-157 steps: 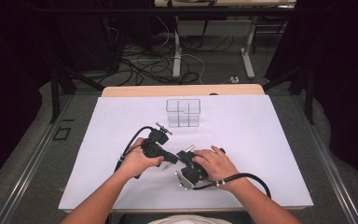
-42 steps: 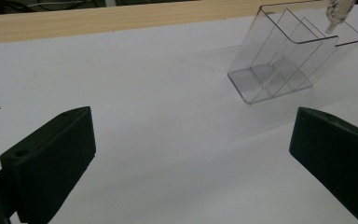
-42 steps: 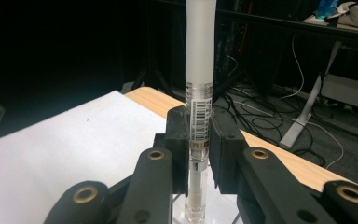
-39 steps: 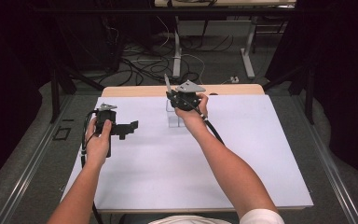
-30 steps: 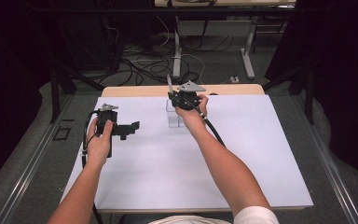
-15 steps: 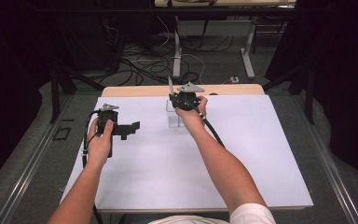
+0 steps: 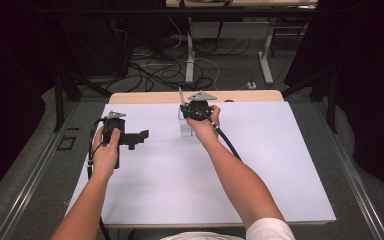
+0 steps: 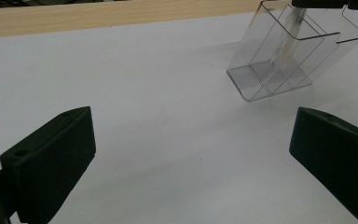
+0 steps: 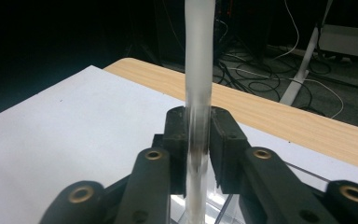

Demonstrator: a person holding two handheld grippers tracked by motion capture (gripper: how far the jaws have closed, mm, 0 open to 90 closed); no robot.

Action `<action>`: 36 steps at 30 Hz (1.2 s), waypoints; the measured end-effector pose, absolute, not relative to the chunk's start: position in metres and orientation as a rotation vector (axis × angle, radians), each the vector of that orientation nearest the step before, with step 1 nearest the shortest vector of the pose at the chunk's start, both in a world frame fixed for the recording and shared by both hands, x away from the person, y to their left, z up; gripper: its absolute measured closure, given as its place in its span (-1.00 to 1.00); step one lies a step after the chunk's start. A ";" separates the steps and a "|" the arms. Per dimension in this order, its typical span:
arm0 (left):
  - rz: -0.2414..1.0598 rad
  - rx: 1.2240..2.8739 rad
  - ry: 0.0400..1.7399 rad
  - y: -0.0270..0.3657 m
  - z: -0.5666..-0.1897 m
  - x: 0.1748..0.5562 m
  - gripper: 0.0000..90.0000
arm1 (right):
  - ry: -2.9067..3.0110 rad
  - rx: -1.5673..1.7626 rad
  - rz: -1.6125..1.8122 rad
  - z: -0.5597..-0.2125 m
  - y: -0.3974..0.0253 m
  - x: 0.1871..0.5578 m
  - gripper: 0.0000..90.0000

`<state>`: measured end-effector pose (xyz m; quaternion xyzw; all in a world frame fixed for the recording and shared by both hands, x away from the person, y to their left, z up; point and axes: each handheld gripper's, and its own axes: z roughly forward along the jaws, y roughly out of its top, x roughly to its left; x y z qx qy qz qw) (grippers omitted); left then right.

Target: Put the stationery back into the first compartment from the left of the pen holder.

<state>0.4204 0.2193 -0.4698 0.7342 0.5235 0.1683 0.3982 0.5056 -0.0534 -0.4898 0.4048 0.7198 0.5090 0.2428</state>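
White table sheet (image 7: 260,180), wooden far edge (image 7: 240,96), cables on floor (image 7: 152,67).

Clear divided box (image 7: 186,126) near desk (image 7: 280,165) far edge, centre. Right tongs (image 7: 182,102) directly above box, clamping upright divider panel (image 9: 198,93). Left tongs (image 7: 141,136) well left of box, over desk, pointing rightward toward it.

My left gripper (image 7: 141,135) held low at left, fingers (image 8: 51,163) wide apart, nothing between. My right gripper (image 9: 198,140) reached far forward, arm extended, fingers (image 9: 175,135) clamped on a clear upright strip (image 9: 198,56).
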 end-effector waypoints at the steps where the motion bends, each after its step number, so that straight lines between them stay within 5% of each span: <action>1: 0.429 1.861 1.321 0.219 -0.470 0.420 -1.00 | 1.969 1.110 1.395 -0.489 -0.053 0.505 0.64; 29: 0.429 1.836 1.336 0.227 -0.467 0.419 -1.00 | 2.019 1.139 1.396 -0.450 -0.094 0.462 -0.66; 36: 0.420 1.839 1.332 0.227 -0.467 0.419 -1.00 | 1.992 1.120 1.378 -0.446 -0.123 0.443 -0.84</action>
